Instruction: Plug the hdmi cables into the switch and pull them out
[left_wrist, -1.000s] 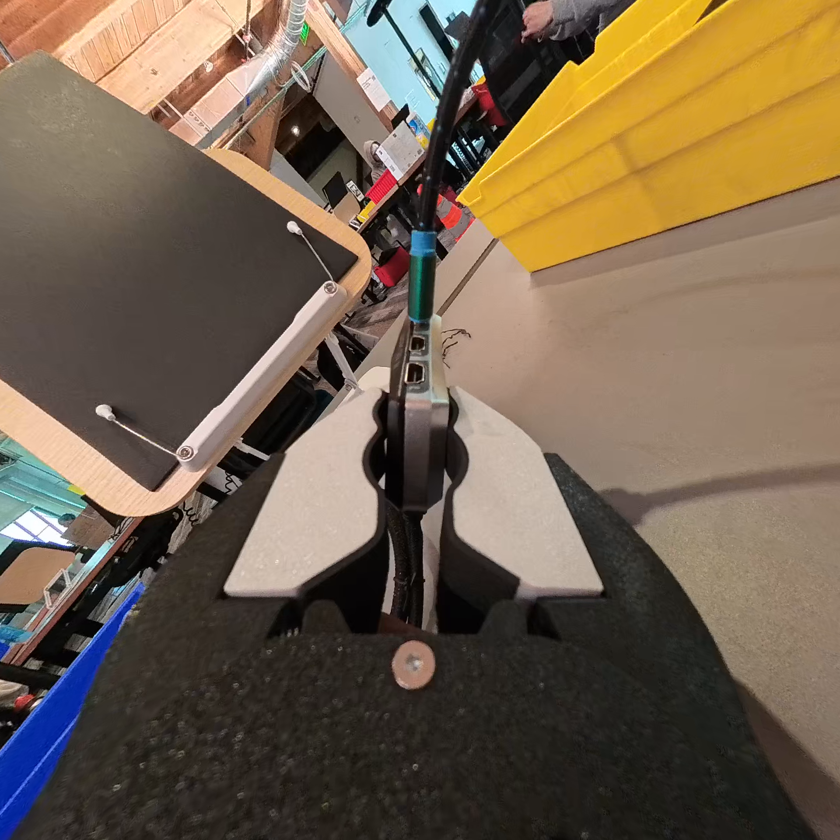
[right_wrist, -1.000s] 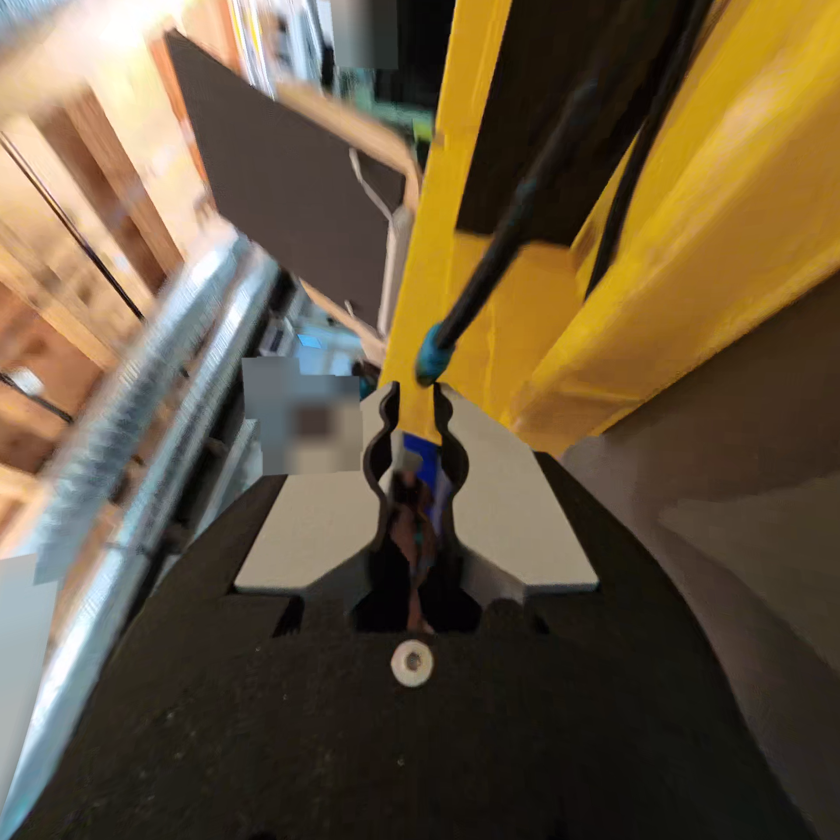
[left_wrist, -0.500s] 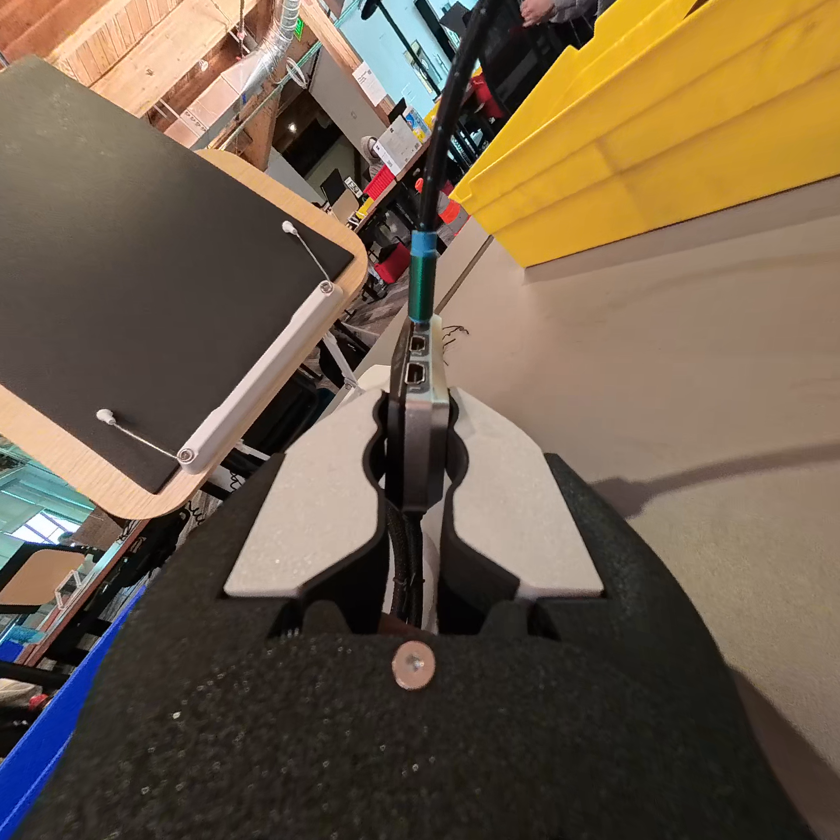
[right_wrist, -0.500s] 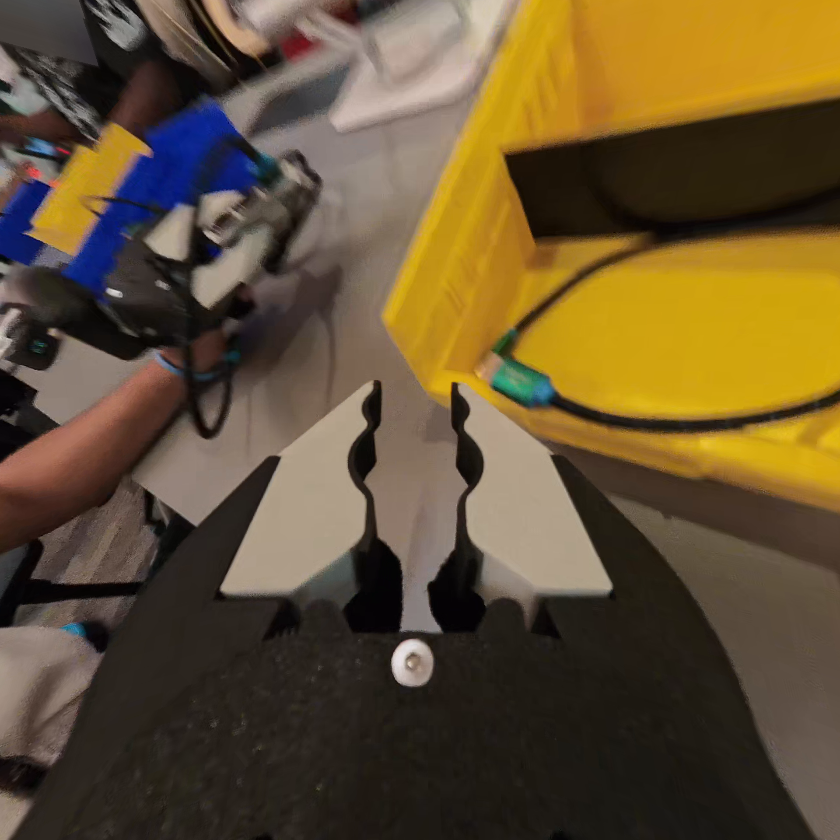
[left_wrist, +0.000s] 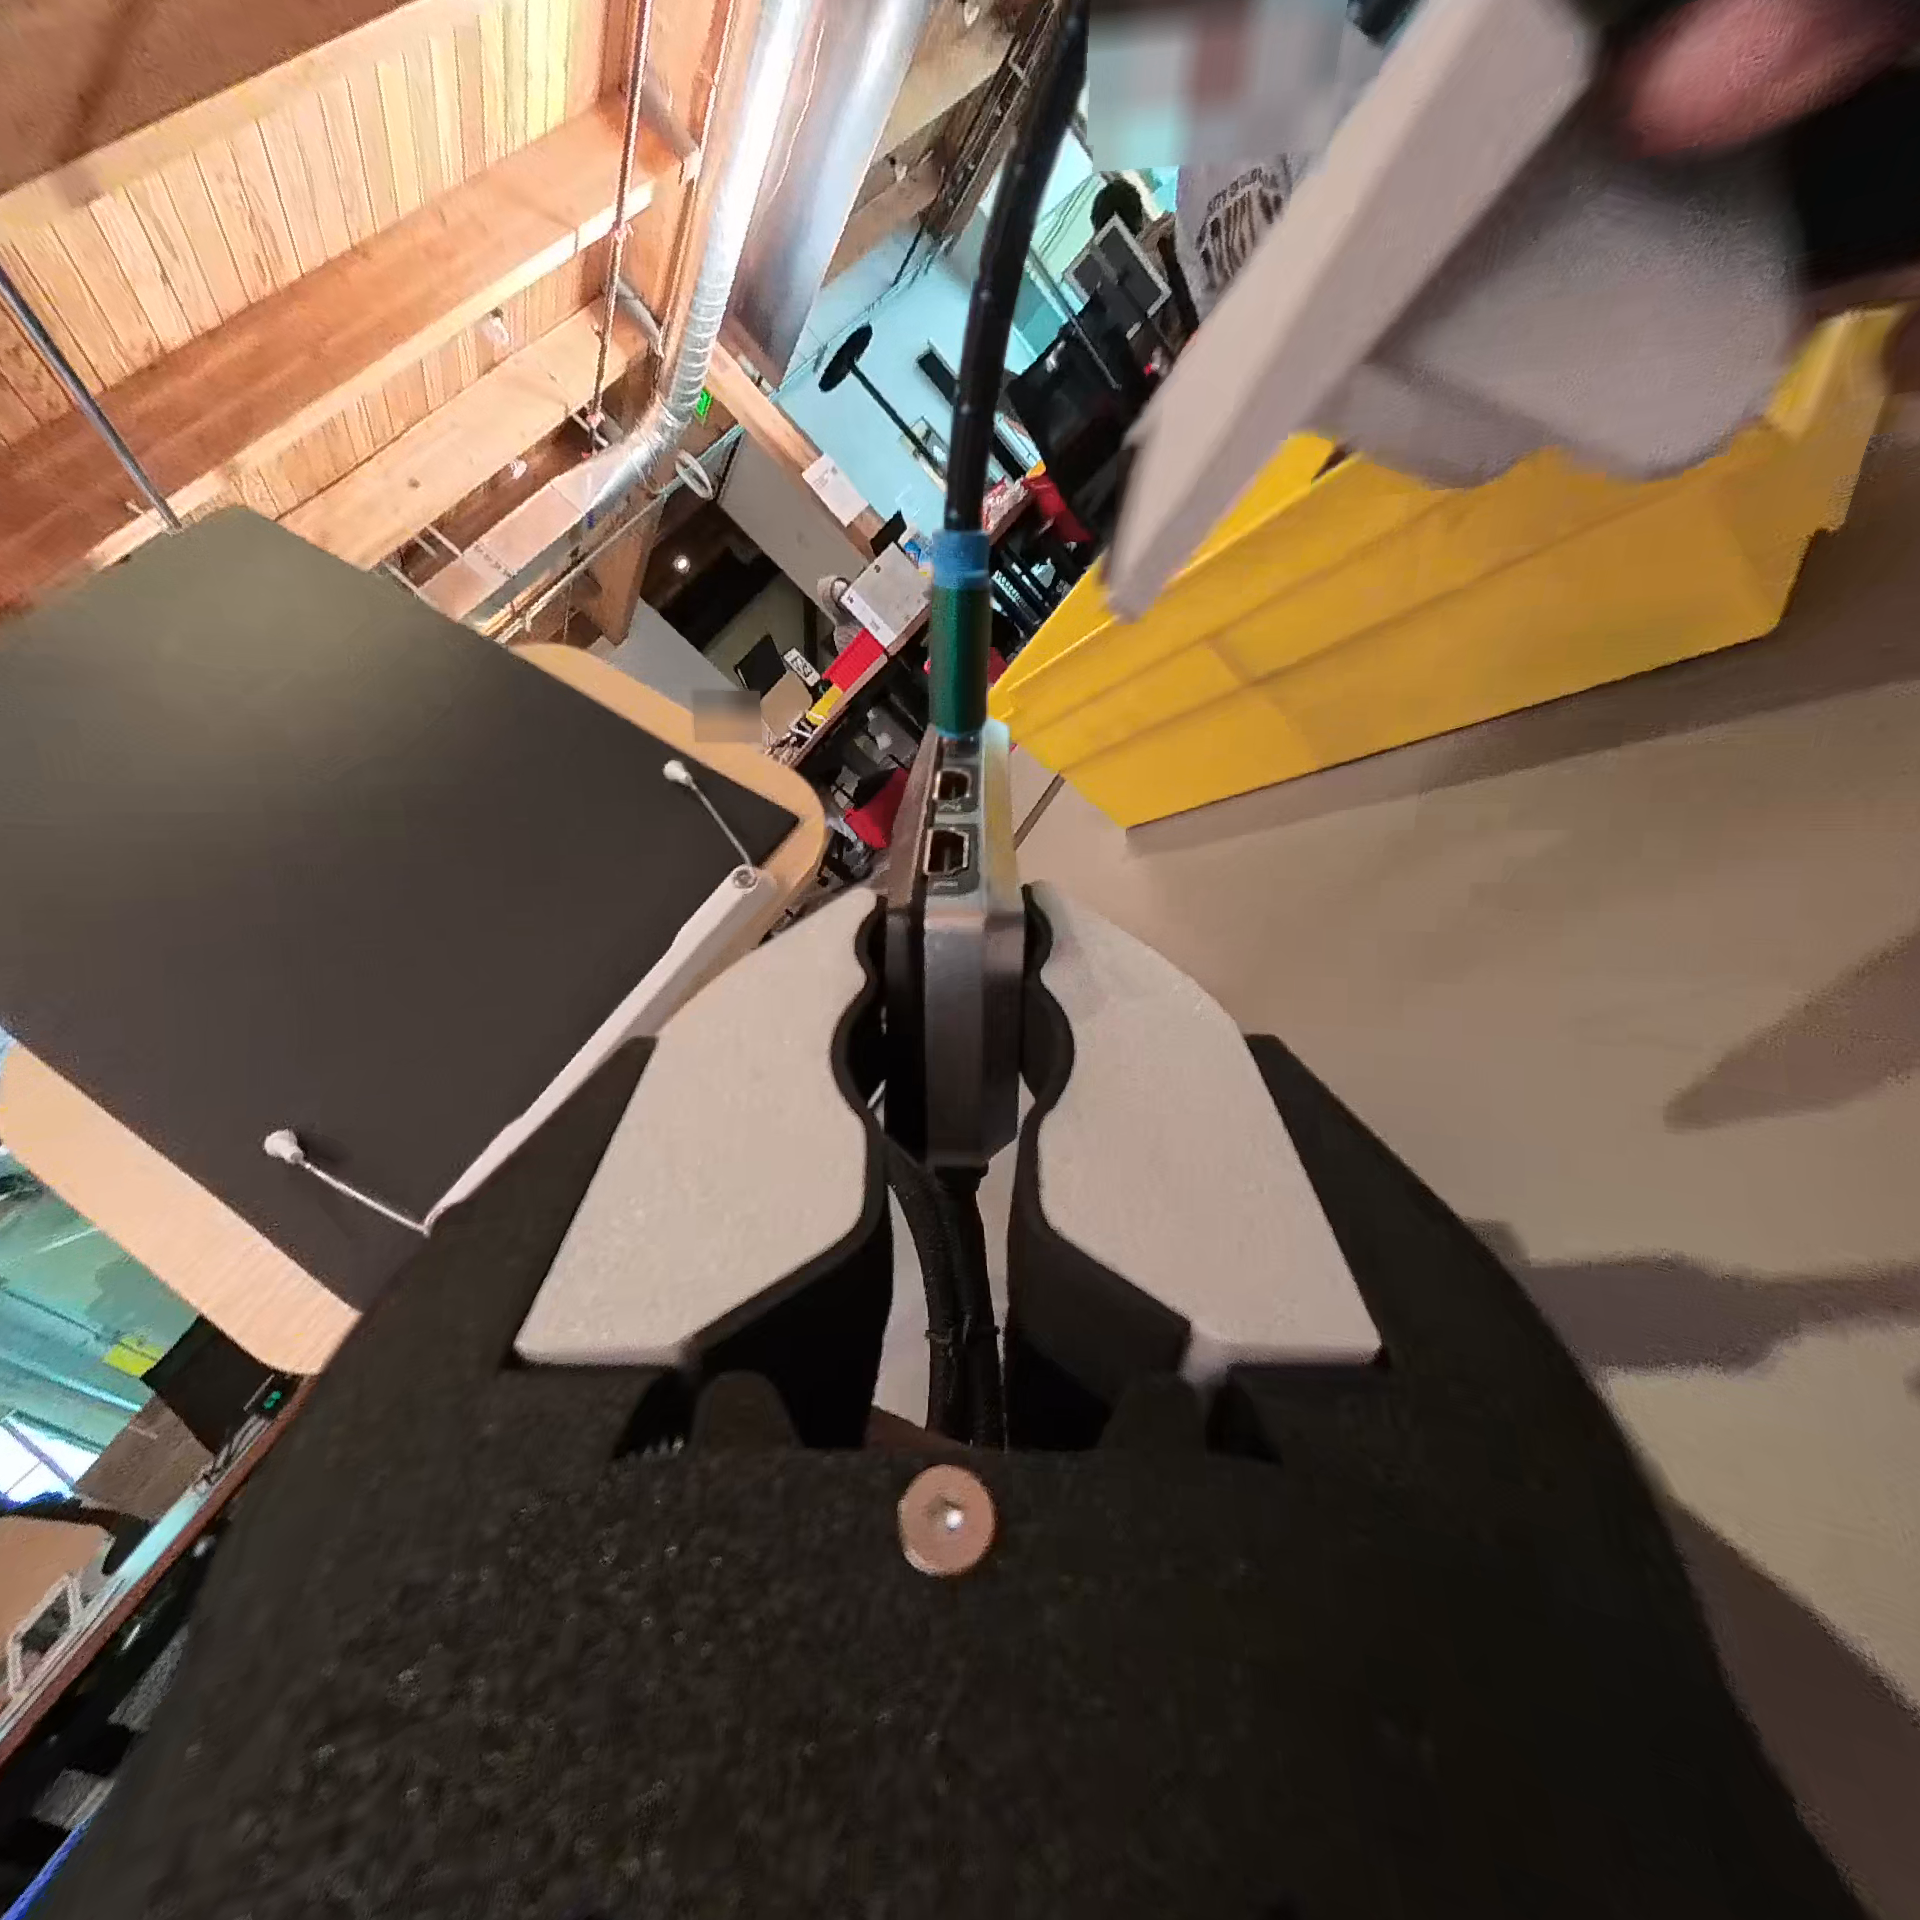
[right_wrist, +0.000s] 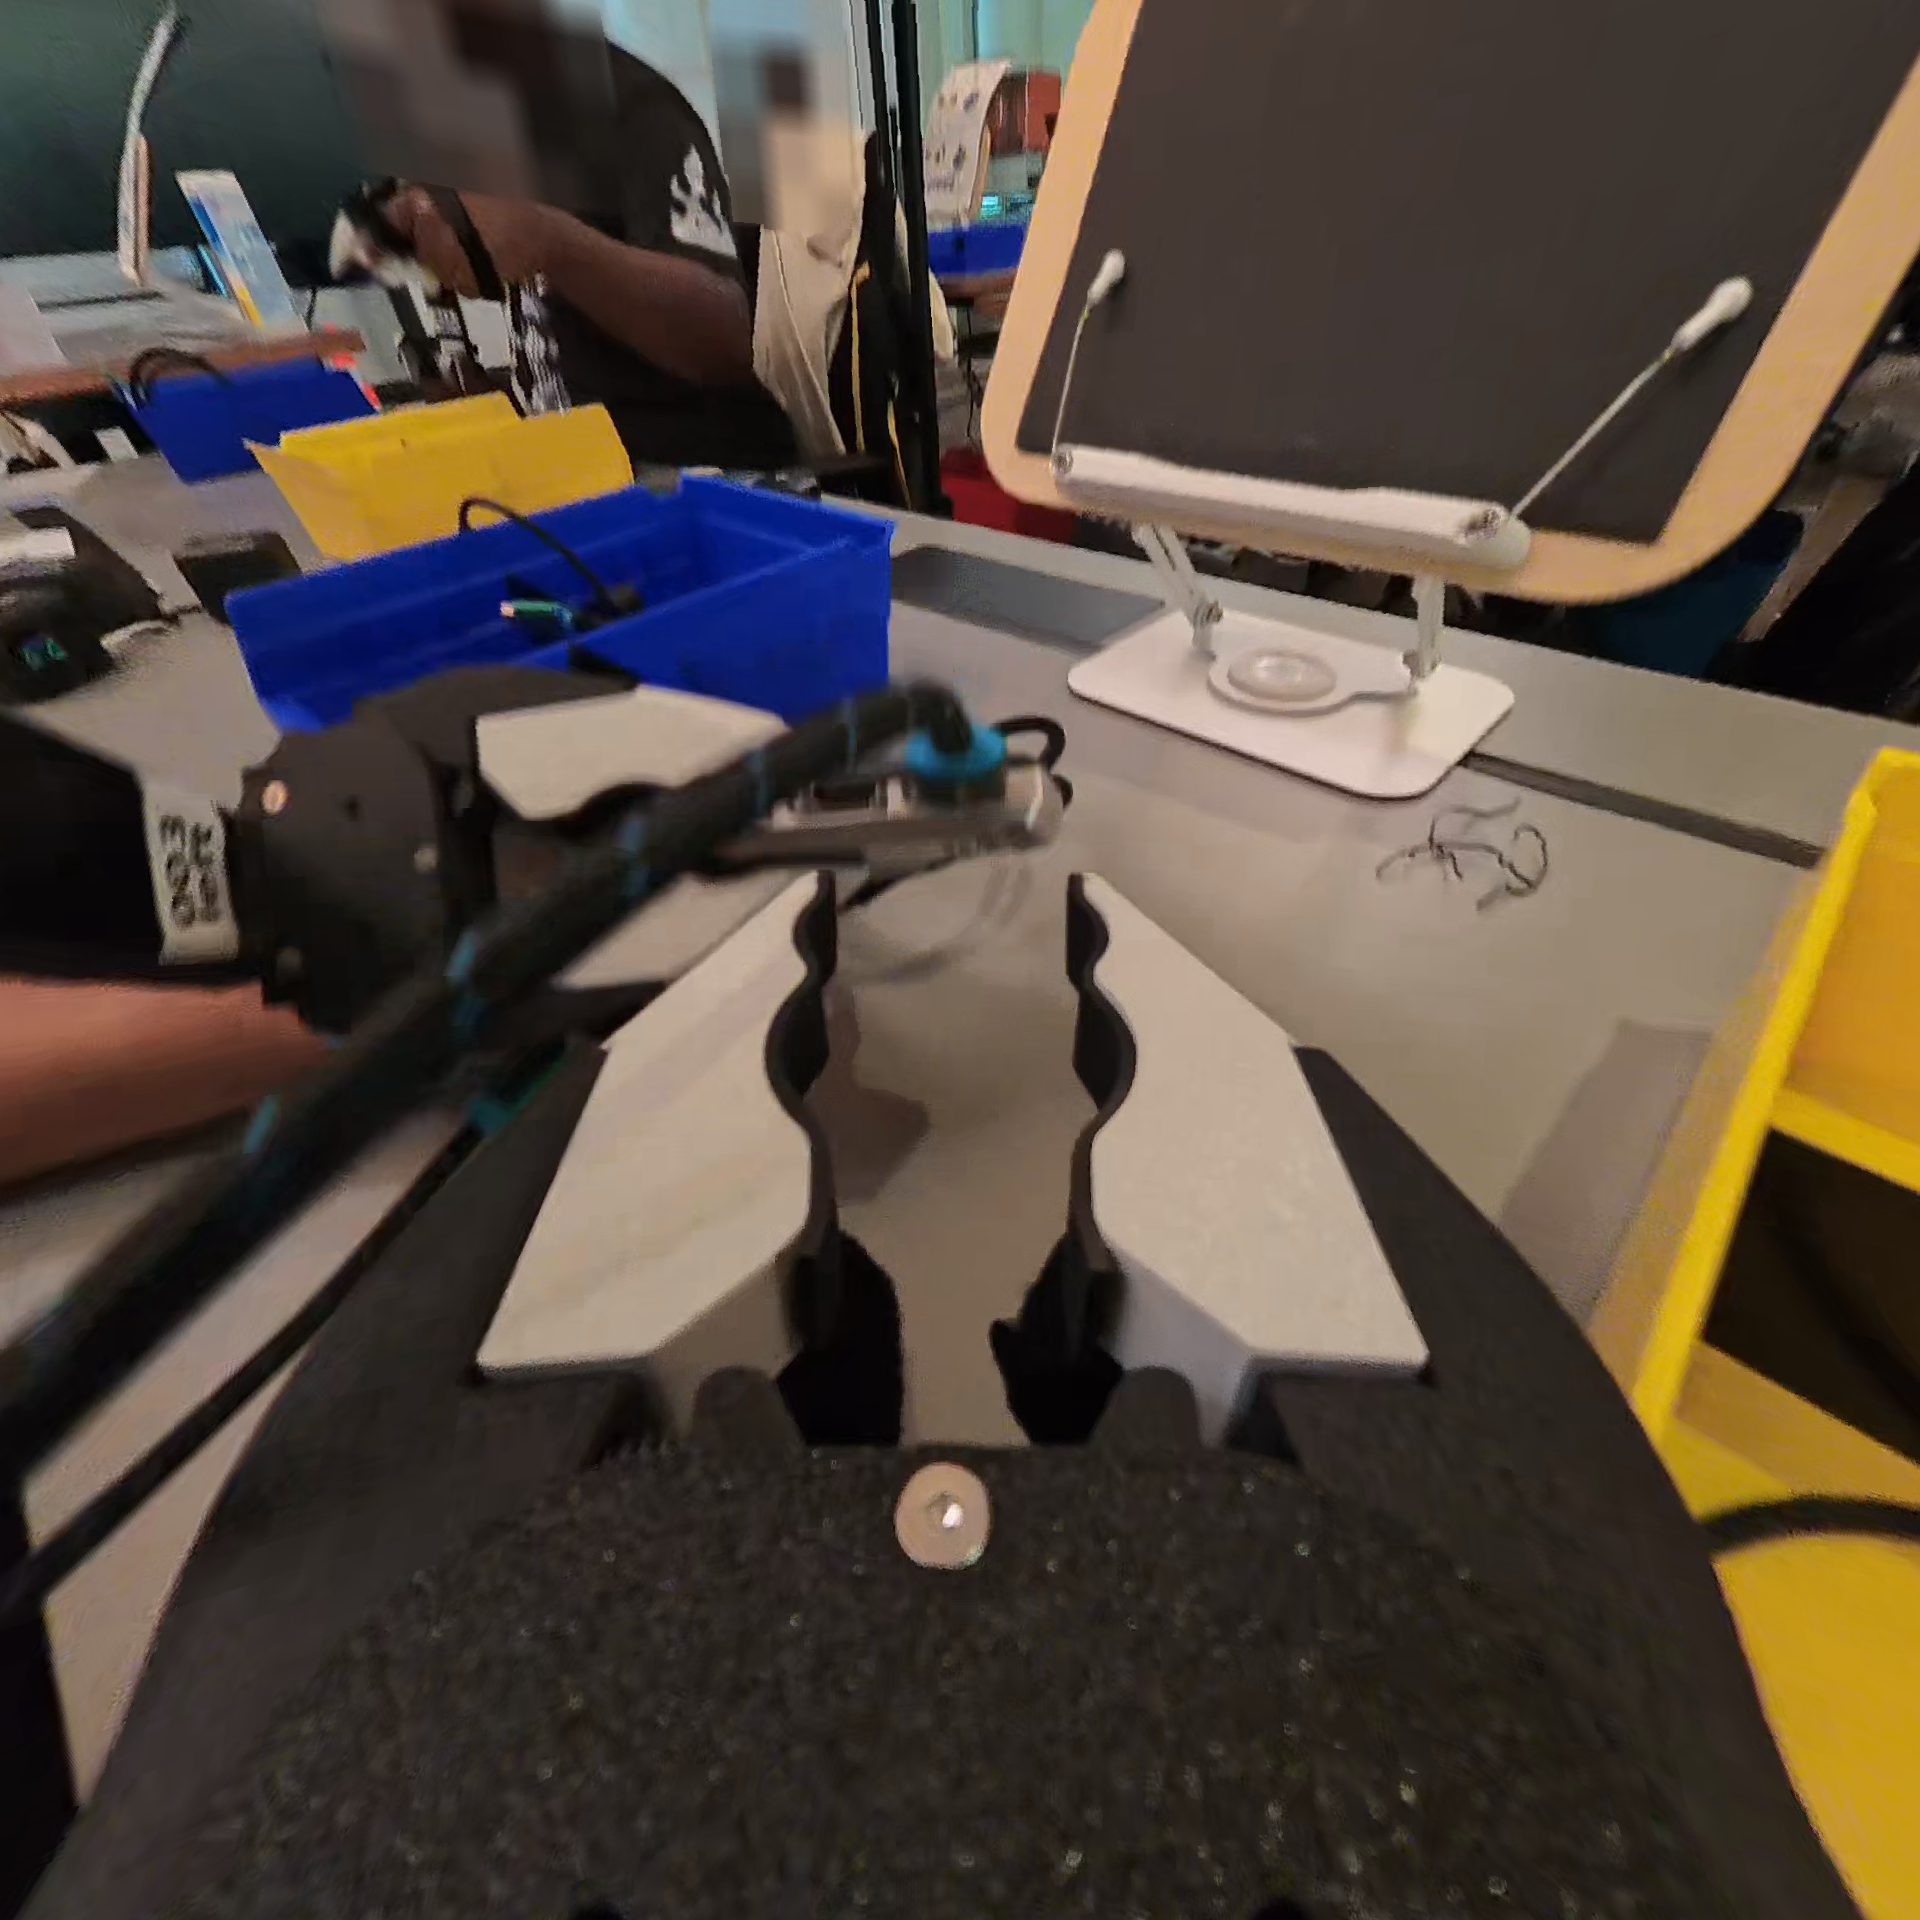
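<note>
My left gripper (left_wrist: 954, 920) is shut on the dark grey HDMI switch (left_wrist: 956, 1023), held edge-on above the table. Two empty ports (left_wrist: 951, 850) face up on its edge. A green and blue HDMI plug (left_wrist: 958, 649) sits in the far port, and its black cable (left_wrist: 992, 312) rises away. My right gripper (right_wrist: 945, 904) is open and empty, just short of the switch (right_wrist: 914, 826), which the left gripper (right_wrist: 748, 821) holds at the left. The right gripper shows blurred in the left wrist view (left_wrist: 1455, 270), at the top right.
A yellow bin (right_wrist: 1829, 1039) stands at the right, with a black cable in it. A blue bin (right_wrist: 582, 613) holding another cable is at the back left. A black board on a white stand (right_wrist: 1455, 312) is at the back. Loose black ties (right_wrist: 1465, 847) lie on the grey table. A person stands behind. The left gripper's tips are roughly 6 centimetres from the right gripper's.
My right gripper let go of a cable into the yellow bin, opened wider and swung left to face the switch. My left gripper tilted up slightly, still holding the switch.
</note>
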